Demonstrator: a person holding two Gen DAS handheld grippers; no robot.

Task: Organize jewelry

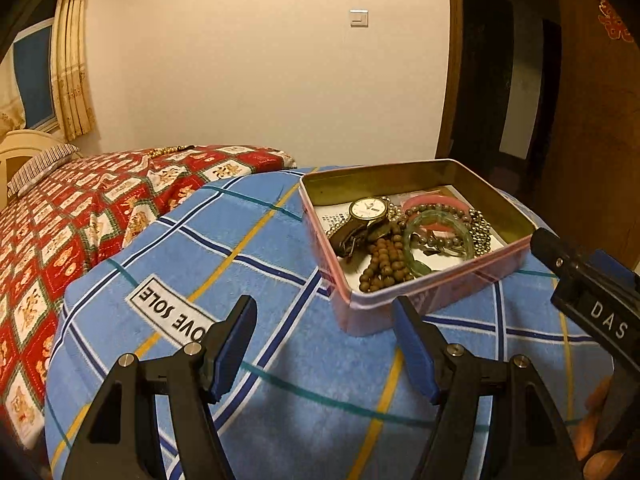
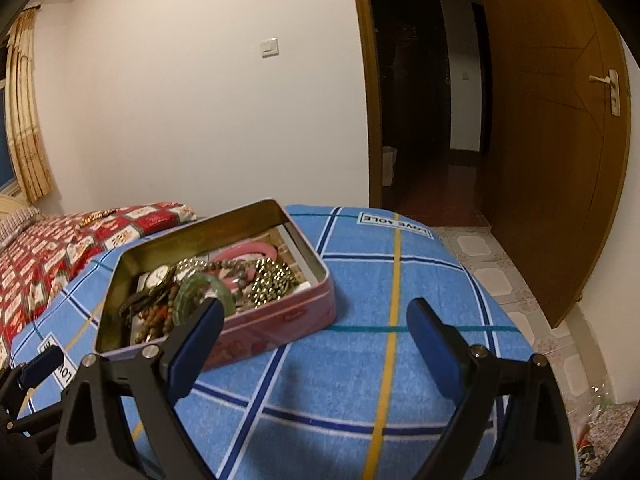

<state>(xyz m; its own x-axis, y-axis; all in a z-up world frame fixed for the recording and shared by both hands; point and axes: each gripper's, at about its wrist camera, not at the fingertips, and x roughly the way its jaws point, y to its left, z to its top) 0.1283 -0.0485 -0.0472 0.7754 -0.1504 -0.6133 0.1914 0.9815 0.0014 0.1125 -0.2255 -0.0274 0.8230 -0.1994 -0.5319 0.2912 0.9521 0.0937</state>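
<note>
Hovering low in the frame with fingers spread wide and gripping nothing: left gripper (image 1: 326, 344) just short of the pink tin (image 1: 416, 296), right gripper (image 2: 316, 338) beside that tin (image 2: 280, 320) over the blue checked towel (image 2: 360, 380). Lying heaped inside the tin at center right: a watch (image 1: 368, 209), brown beads (image 1: 386, 260), a green bangle (image 1: 416, 256), a pink bangle (image 1: 434, 202) and metal beads (image 1: 480, 232). Stretching toward the upper left: a red patterned bedspread (image 1: 80, 216).
</note>
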